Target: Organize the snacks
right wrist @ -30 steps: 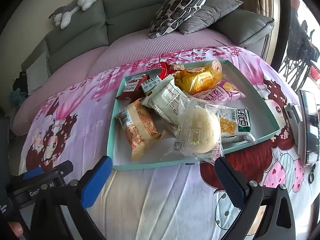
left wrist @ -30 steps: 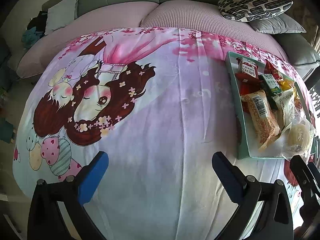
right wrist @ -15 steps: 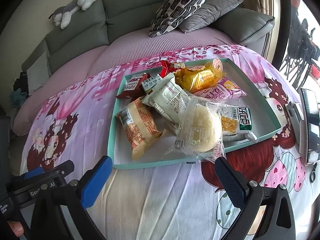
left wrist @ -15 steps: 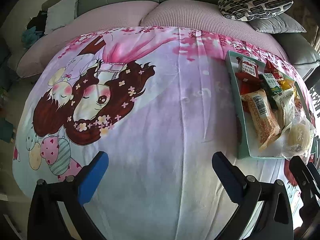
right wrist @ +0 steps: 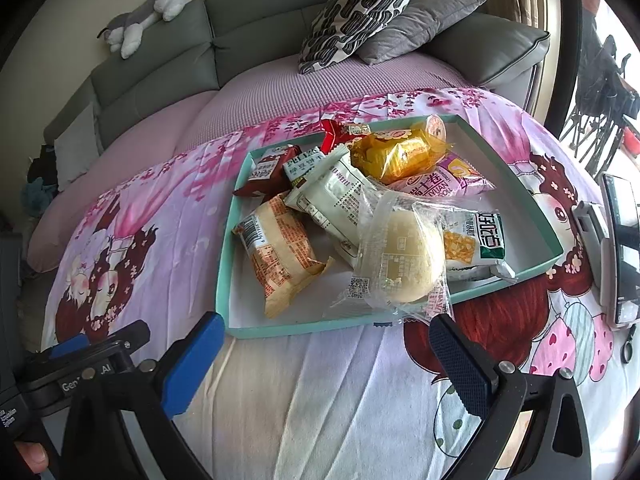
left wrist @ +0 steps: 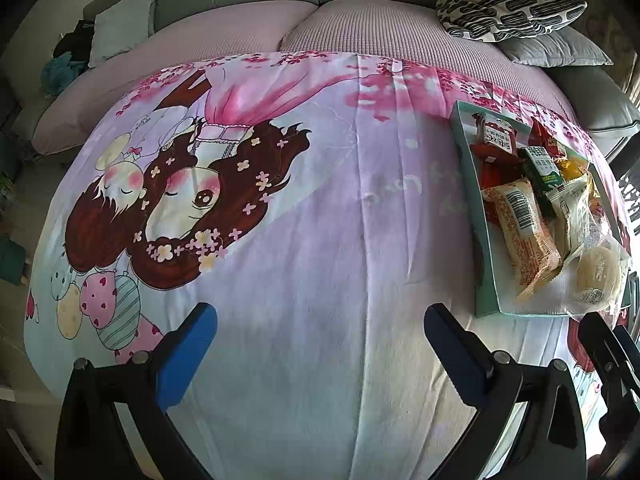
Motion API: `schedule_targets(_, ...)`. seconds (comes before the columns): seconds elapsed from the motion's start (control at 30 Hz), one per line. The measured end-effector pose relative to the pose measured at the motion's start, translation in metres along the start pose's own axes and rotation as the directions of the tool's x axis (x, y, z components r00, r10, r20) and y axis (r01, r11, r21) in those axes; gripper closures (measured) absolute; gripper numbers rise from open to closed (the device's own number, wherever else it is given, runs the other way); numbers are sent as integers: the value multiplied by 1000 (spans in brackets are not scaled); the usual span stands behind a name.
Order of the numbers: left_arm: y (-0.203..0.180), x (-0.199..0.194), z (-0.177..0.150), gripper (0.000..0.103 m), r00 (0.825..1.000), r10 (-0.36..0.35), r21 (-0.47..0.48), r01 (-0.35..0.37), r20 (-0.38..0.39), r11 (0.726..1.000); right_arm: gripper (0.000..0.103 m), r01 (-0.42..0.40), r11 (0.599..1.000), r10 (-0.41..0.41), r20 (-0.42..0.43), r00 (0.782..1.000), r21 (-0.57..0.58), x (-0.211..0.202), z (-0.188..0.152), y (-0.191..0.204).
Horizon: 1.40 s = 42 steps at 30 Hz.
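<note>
A teal tray point(right wrist: 280, 329) lies on the cartoon-print sheet and holds several wrapped snacks. At its front edge a round pale bun in clear wrap point(right wrist: 400, 256) overhangs the rim. An orange-patterned packet point(right wrist: 280, 254) lies to its left, a white packet point(right wrist: 340, 204) behind, a yellow cake point(right wrist: 400, 152) further back. My right gripper point(right wrist: 324, 354) is open and empty, just in front of the tray. My left gripper point(left wrist: 320, 342) is open and empty over bare sheet, with the tray point(left wrist: 486, 292) off to its right.
A phone on a stand point(right wrist: 618, 256) sits at the right edge of the sheet. Sofa cushions point(right wrist: 360, 12) and a plush toy point(right wrist: 144, 16) lie behind. The left gripper's body point(right wrist: 80, 364) shows at the lower left of the right wrist view.
My right gripper has edged slightly toward the tray. The left gripper has barely moved. Both stay open.
</note>
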<state>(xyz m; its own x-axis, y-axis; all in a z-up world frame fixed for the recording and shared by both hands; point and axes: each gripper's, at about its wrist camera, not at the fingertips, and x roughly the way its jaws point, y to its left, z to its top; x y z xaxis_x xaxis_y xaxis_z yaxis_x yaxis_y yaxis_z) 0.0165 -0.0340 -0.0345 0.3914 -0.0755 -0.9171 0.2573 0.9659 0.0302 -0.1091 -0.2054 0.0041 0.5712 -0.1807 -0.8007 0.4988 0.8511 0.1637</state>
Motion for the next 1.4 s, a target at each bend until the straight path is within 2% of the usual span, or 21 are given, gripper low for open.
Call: schedule_targets(1.4, 2, -2, 0, 0, 1000, 3, -26, -3, 3, 1000, 0, -4, 1000, 4, -1, 1000, 7, 0, 0, -1)
